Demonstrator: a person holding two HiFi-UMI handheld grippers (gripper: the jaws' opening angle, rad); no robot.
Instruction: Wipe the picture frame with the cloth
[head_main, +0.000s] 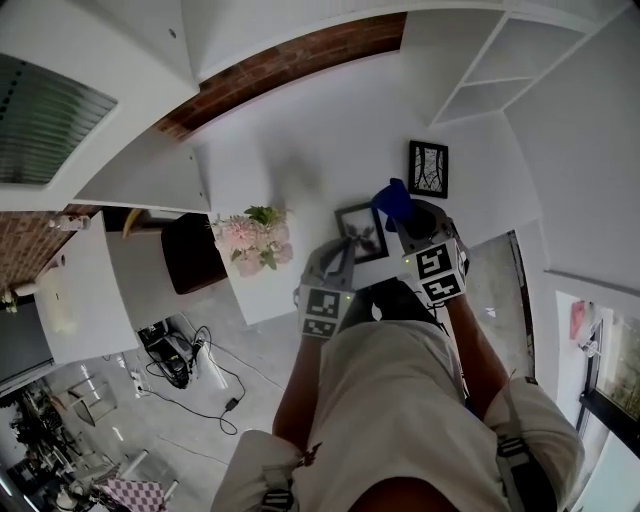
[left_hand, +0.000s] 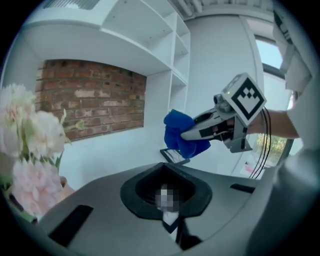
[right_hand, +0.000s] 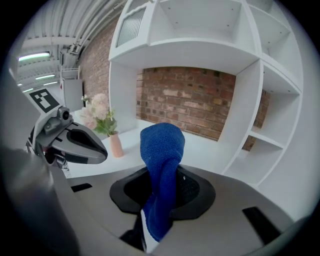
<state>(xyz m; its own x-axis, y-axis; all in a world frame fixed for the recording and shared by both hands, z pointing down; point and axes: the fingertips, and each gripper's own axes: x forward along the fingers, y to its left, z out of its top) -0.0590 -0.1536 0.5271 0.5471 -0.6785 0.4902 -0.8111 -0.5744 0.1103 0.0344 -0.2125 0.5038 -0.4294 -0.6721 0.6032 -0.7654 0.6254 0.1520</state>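
Overhead, the picture frame (head_main: 360, 232) sits on the white counter (head_main: 290, 160) by the left hand-held gripper (head_main: 340, 255) — its own view shows jaws closed, empty; the right hand-held gripper (right_hand: 164, 175) pinches the blue cloth (right_hand: 161, 142) just beyond.

A living-room mock-up set inside a workshop hall; white built-in shelves (right_hand: 272, 137) and a brick wall (right_hand: 190, 100) back a white counter (head_main: 300, 150) bearing a vase of pink flowers (head_main: 250, 242), a picture frame (head_main: 360, 232) and a framed print (head_main: 428, 168); yet loose cables (head_main: 195, 365) sprawl on the grey floor (head_main: 265, 375); bare pipes (right_hand: 95, 20) and strip lights (right_hand: 35, 56) run overhead.
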